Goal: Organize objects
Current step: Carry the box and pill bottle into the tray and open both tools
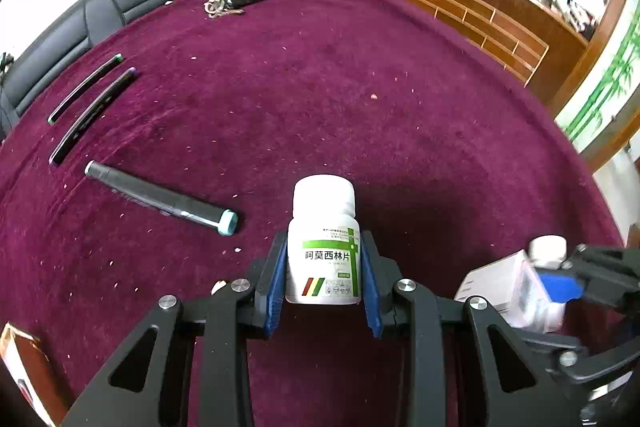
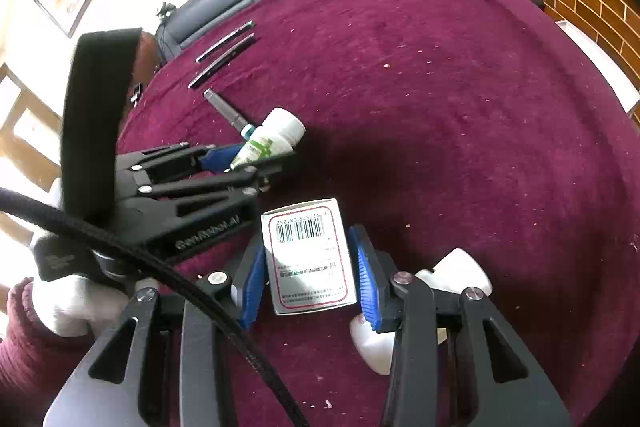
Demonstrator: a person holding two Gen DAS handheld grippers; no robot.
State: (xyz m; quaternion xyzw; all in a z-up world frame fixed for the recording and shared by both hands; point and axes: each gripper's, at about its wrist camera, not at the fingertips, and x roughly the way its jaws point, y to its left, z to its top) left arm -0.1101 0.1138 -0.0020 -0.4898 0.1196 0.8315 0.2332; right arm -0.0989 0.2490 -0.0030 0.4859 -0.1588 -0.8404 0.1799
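Maroon cloth [image 1: 360, 99]; white bottles [image 2: 460, 269] half hidden behind right tool [image 2: 310, 269].

The bottle [image 1: 323, 259] label reads "阿莫西林片". The box [image 2: 308, 259] shows a barcode with digits, partly "920579 081252". The left gripper [image 2: 256, 163] body bears a blurred brand.

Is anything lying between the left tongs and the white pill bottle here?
No. The pill bottle already sits between the blue pads of the left tongs, which press on both its sides. The nearest other item, the teal-capped pen, lies off to the left on the purple cloth, clear of the grip.
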